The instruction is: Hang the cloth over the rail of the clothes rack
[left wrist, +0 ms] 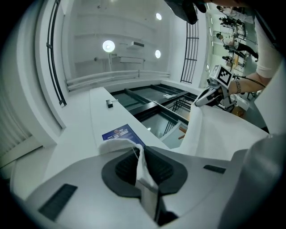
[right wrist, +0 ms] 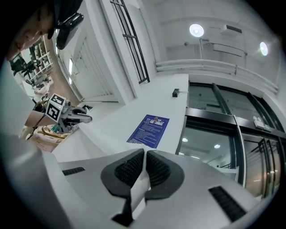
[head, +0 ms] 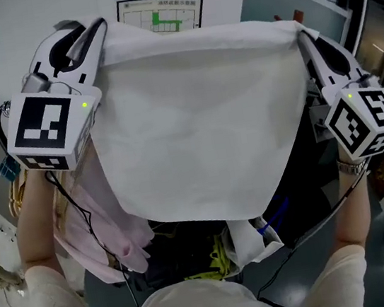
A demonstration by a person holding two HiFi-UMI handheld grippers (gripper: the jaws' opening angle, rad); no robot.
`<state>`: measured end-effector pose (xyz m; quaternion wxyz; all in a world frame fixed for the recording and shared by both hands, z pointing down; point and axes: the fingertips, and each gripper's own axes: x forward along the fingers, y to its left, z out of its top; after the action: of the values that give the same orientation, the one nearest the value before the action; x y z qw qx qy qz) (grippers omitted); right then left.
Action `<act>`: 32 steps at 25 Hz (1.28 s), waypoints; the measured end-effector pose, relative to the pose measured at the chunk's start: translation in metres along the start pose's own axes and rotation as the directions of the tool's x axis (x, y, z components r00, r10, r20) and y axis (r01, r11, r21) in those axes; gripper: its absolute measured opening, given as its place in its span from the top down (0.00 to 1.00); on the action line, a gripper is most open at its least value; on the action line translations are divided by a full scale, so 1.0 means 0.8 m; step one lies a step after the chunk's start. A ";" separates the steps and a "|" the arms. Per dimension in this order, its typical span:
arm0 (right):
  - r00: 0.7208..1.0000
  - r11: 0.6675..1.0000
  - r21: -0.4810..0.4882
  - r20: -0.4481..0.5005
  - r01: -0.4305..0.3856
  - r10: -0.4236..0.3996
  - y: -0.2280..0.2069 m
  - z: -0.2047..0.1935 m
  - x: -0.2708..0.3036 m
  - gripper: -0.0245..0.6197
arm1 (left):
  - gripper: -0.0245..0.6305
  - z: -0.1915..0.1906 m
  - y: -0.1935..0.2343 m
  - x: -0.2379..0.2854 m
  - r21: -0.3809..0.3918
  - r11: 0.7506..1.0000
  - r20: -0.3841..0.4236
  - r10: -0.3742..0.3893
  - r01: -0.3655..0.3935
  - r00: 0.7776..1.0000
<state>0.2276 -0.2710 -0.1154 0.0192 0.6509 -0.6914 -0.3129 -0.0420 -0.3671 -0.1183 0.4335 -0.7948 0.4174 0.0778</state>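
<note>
Jaws of the left gripper point(head: 92, 34) are pressed together on the upper left corner of the white cloth point(head: 195, 127). That gripper is raised at the head view's upper left, with its marker cube point(head: 47, 128) turned toward the camera. In the left gripper view the same gripper point(left wrist: 142, 152) shows a thin fold of the cloth point(left wrist: 145, 178) pinched between the dark ribbed pads, with a small tuft standing out past the tips. Below that gripper a pale pink garment point(head: 110, 229) hangs beside the person's left forearm point(head: 34, 223).

The cloth is held up in the air, spread flat between the two grippers. Its top edge is stretched nearly straight and its lower edge hangs free in a curve above dark clutter point(head: 191, 246). Behind the top edge a wall poster point(head: 160, 11) shows.

At the right, the right gripper point(head: 303, 36) pinches the upper right corner, its own marker cube sitting lower down. The right gripper view agrees: the jaws of the right gripper point(right wrist: 145, 152) are closed on a strip of cloth point(right wrist: 138, 188) that runs down between the pads.
</note>
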 end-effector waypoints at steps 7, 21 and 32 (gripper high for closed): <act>1.000 0.998 -0.069 0.028 0.009 -0.007 -0.022 0.030 0.027 0.93 | 0.93 0.012 0.023 0.040 0.085 0.996 -0.007 -0.015 0.016 1.000; 0.987 0.990 -0.048 -0.099 -0.132 0.127 -0.043 -0.037 0.117 0.93 | 0.93 -0.054 0.020 0.120 0.194 0.975 -0.228 -0.060 0.106 0.972; 0.876 0.916 0.185 -0.275 -0.355 0.395 -0.047 -0.121 0.132 0.82 | 0.93 -0.131 -0.011 0.141 0.136 0.979 -0.449 -0.074 0.150 0.890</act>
<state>0.2871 -0.4054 -0.0950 0.1448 0.5447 -0.8117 -0.1530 0.0112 -0.5107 -0.1036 0.3962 -0.7754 0.4633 -0.1648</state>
